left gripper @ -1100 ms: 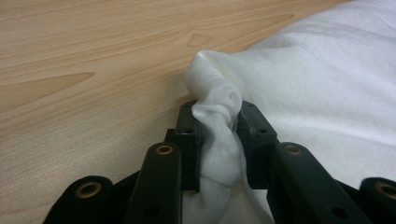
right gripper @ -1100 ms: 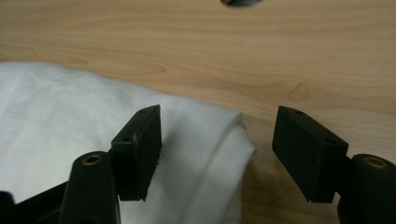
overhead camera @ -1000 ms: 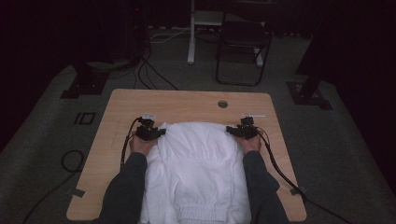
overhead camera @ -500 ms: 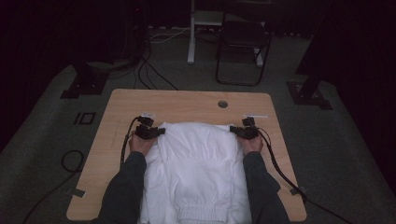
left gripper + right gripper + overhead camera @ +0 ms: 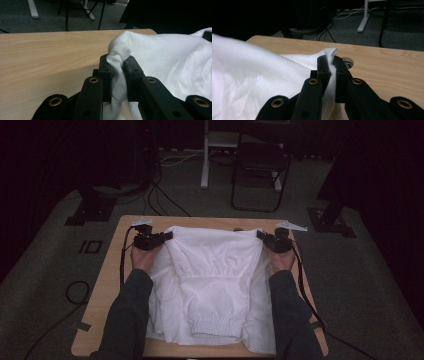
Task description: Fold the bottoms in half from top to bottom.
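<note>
A white cotton garment with an elastic ribbed hem [image 5: 215,285] is lying spread over the middle of the light wooden table [image 5: 107,290], its far edge being held up off the tabletop between the two hands. The left gripper [image 5: 167,237] is clenching the garment's far left corner; in the left gripper view a bunched fold of white cloth [image 5: 117,70] is pinched between the black jaws, which have just been closing on it. The right gripper [image 5: 260,235] is clamping the far right corner, its jaws pressing a thin fold of cloth [image 5: 331,67] in the right gripper view. The person's dark sleeves [image 5: 127,315] are running along both sides of the cloth, covering its edges. A round cable hole in the tabletop [image 5: 348,62] is sitting just beyond the right jaws. Behind the table, on the grey carpet, a black folding chair [image 5: 260,165], a white desk leg [image 5: 205,155] and loose black cables [image 5: 165,195] are standing well apart from the work.
</note>
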A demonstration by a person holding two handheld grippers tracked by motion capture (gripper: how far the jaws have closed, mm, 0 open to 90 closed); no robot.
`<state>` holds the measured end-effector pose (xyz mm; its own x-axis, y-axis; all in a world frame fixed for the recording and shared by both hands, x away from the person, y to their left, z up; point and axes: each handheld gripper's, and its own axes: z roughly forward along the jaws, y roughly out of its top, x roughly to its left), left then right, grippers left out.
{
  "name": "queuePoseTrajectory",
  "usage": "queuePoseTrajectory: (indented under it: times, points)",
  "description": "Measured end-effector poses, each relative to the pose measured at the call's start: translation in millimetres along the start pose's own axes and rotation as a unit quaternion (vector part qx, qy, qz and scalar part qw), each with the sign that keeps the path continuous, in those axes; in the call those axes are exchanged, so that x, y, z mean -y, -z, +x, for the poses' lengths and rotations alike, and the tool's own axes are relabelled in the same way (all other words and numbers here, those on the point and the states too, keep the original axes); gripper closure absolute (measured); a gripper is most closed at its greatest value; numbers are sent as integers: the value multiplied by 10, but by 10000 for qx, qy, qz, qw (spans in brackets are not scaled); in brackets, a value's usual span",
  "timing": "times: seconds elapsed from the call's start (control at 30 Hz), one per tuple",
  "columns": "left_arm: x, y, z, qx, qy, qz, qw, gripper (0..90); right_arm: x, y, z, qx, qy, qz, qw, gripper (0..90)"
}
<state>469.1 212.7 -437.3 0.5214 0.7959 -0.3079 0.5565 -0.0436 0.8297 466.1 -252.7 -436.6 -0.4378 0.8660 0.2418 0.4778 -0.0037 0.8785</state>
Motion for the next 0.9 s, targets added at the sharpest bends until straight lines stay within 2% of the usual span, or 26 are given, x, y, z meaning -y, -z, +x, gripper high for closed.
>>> queuePoseTrajectory:
  times: [0.07,0.2,0.27,0.37,0.5,0.6,0.7,0.73,0.77,0.83,0.9]
  points:
    - [22,31,-18,1,-115,81,9999,790,28,22,10,-75,102,52,9999,859]
    - [97,162,-64,109,-269,43,9996,790,125,130,11,-362,105,64,9993,859]
    - [150,257,-101,201,-365,30,9991,790,168,240,42,-534,170,15,9984,858]
    - [240,417,-167,323,-531,-18,9981,791,244,440,125,-717,438,-16,9965,858]
    - [417,621,-301,434,-761,-19,9962,791,390,664,244,-758,765,2,9942,857]
    - [582,772,-389,578,-826,-35,9949,790,528,808,313,-780,884,15,9930,856]
    - [743,883,-469,652,-894,47,9938,791,737,980,387,-797,977,70,9920,855]
    - [743,883,-469,652,-894,47,9938,791,737,980,387,-797,977,70,9920,855]
    - [871,946,-534,694,-916,165,9932,791,790,1013,401,-801,990,111,9918,855]
    - [995,992,-603,696,-975,272,9924,793,1069,1162,462,-801,958,288,9917,855]
    - [1137,1016,-664,630,-1099,470,9908,793,1127,1189,468,-800,934,321,9919,855]
